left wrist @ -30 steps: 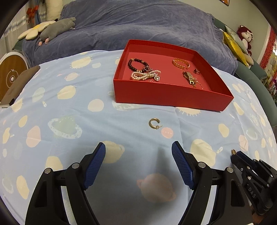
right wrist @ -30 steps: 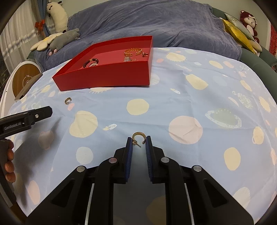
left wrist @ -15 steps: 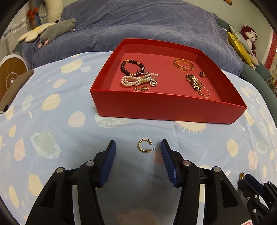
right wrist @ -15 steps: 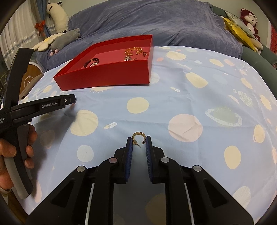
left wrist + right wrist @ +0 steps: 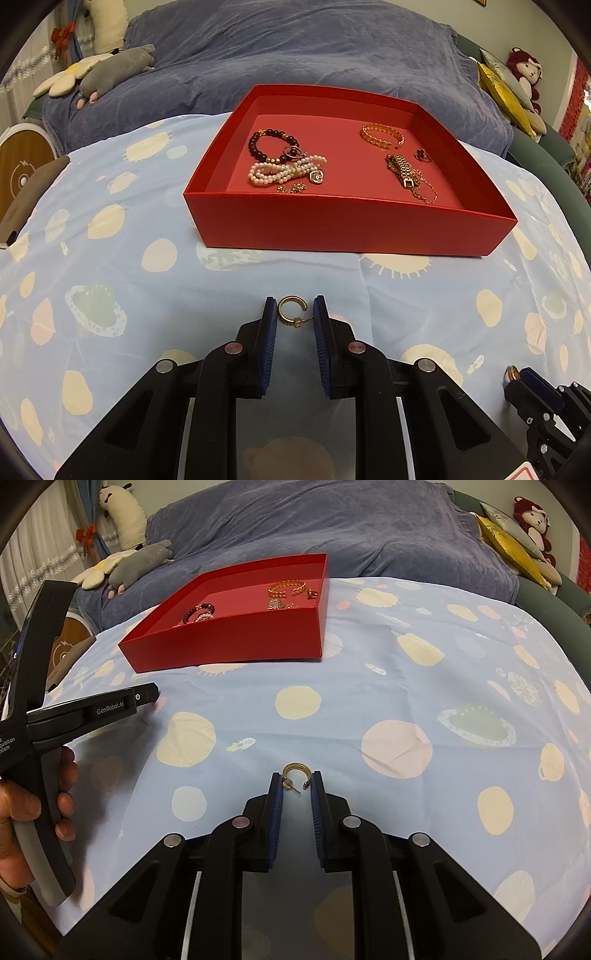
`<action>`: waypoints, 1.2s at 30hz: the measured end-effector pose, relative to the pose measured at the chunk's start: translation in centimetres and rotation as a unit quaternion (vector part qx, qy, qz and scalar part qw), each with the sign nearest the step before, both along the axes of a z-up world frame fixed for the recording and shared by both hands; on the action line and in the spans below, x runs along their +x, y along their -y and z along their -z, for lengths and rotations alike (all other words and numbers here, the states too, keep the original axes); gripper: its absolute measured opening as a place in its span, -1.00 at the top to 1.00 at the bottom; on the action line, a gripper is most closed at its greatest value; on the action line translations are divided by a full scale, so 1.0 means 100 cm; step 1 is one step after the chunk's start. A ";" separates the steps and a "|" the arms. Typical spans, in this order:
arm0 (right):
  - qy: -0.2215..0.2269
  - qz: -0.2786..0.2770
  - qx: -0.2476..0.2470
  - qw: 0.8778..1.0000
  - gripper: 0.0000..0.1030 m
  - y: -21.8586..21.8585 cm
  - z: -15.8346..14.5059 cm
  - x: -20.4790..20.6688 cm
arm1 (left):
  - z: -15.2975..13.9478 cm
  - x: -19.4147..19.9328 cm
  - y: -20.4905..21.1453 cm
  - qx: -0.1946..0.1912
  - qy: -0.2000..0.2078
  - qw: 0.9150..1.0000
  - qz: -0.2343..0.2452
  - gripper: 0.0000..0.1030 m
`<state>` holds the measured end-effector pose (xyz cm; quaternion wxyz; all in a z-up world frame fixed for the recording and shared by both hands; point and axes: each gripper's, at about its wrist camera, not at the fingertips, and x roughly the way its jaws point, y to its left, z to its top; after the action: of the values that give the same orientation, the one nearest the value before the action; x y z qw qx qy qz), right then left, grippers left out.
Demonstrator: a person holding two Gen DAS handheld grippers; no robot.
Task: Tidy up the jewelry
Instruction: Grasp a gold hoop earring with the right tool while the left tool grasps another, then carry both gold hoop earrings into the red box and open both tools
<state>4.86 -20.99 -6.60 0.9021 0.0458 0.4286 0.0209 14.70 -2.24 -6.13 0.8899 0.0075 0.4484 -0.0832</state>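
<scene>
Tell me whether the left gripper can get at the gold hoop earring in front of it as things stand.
Probably yes. The gold hoop earring lies flat on the bedsheet between the fingertips of the left gripper, whose jaws bracket it narrowly. Nothing sits between pads and hoop; the red tray stands well beyond.

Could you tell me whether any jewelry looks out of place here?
Yes: two gold hoop earrings lie on the patterned cloth, outside the red box. One sits between the left gripper's jaws, the other between the right gripper's.
</scene>
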 end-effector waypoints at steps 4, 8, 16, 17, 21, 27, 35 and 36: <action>0.003 -0.005 0.003 1.000 0.71 -0.006 -0.005 -0.001 | -0.004 -0.004 0.001 -0.006 0.000 1.000 0.003 0.66; 0.007 -0.014 0.005 1.000 0.71 -0.014 -0.009 0.000 | -0.010 -0.009 0.000 -0.015 -0.002 1.000 0.009 0.66; 0.011 -0.025 0.009 1.000 0.71 -0.028 -0.014 0.002 | -0.021 -0.022 -0.009 -0.028 0.002 0.999 0.015 0.66; 0.012 -0.027 0.011 0.999 0.71 -0.030 -0.016 0.002 | -0.024 -0.024 -0.011 -0.030 0.004 0.999 0.015 0.66; 0.023 -0.038 0.017 0.999 0.71 -0.042 -0.028 0.003 | -0.038 -0.031 -0.018 -0.044 0.011 0.999 0.016 0.66; 0.042 -0.057 0.035 0.997 0.71 -0.062 -0.053 0.004 | -0.061 -0.044 -0.029 -0.060 0.023 0.998 0.016 0.66; 0.060 -0.079 0.037 0.994 0.71 -0.081 -0.083 0.008 | -0.090 -0.054 -0.031 -0.058 0.048 0.997 0.023 0.66; 0.063 -0.081 0.032 0.994 0.71 -0.082 -0.088 0.011 | -0.093 -0.052 -0.031 -0.057 0.051 0.997 0.023 0.66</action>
<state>5.95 -12.77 2.17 0.9206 0.0386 0.3725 0.1107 9.50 0.82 3.21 0.9085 -0.0289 0.3968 -0.1282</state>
